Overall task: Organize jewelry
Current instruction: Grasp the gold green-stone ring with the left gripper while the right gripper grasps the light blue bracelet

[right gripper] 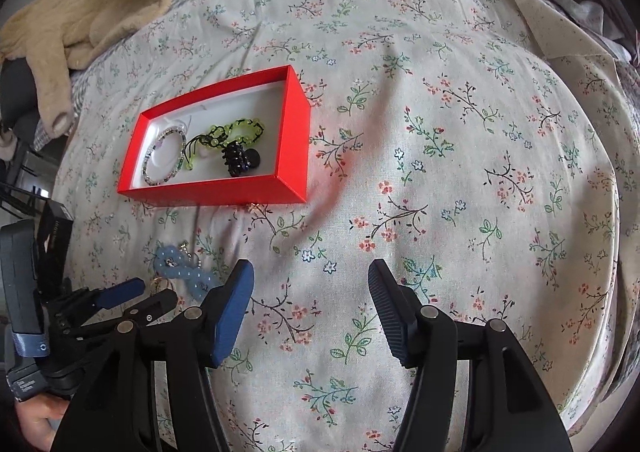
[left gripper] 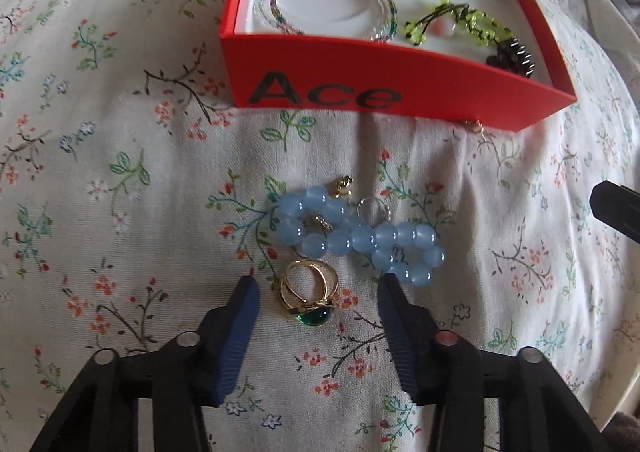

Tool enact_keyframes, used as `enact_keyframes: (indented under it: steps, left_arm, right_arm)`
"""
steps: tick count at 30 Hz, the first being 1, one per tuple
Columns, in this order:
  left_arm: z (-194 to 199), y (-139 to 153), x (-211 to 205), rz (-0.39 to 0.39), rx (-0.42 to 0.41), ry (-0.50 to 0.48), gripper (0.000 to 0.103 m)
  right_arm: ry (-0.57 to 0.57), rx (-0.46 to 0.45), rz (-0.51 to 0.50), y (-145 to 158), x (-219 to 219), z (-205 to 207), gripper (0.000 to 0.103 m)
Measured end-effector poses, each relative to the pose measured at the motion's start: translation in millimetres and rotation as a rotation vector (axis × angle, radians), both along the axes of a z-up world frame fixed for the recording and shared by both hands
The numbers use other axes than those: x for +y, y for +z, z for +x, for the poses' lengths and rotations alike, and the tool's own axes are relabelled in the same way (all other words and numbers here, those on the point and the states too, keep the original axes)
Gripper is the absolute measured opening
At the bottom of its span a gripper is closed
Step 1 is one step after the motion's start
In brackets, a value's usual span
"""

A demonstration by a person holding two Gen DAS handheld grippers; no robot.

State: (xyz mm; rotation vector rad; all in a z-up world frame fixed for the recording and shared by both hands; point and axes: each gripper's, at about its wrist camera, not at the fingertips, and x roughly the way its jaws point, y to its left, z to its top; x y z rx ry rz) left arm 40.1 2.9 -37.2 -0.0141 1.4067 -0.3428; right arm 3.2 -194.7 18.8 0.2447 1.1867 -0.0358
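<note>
The left hand-held gripper (left gripper: pixel 318 282) stands open, pads touching nothing, with one gold ring (left gripper: pixel 310 290) bearing a green stone lying between its ribbed blue pads, on the floral bedsheet (left gripper: pixel 120 131). Just beyond the ring lies one twisted bracelet of round, milky blue beads (left gripper: pixel 356 238); small gold and silver pieces tangled with it are hard to make out. Farther beyond the ring sits one red cardboard box (left gripper: pixel 360 83) holding three things: a coiled strand of tiny beads (left gripper: pixel 324 3), a green-and-black knotted bracelet (left gripper: pixel 456 21) and a dark claw clip (left gripper: pixel 512 53), partly hidden by the wall. A gold bit peeks from under the box's near edge. The right hand-held gripper (right gripper: pixel 312 272) is open and empty over bare sheet.
</note>
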Motion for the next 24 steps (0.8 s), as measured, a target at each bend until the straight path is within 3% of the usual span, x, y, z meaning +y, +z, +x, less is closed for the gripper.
enact_keyframes:
  steps: [6, 19, 24]
  left_arm:
    - [2, -7, -4, 0.030, -0.005, -0.005, 0.024]
    - [2, 16, 32, -0.007, -0.070, 0.047, 0.023]
    - [1, 22, 47, -0.038, -0.086, 0.080, 0.023]
  right_arm:
    - [0.028, 0.015, -0.005, -4, 10, 3, 0.063]
    - [0.077, 0.088, 0.104, -29, 37, 15, 0.063]
    - [0.097, 0.112, 0.219, -41, 54, 22, 0.059]
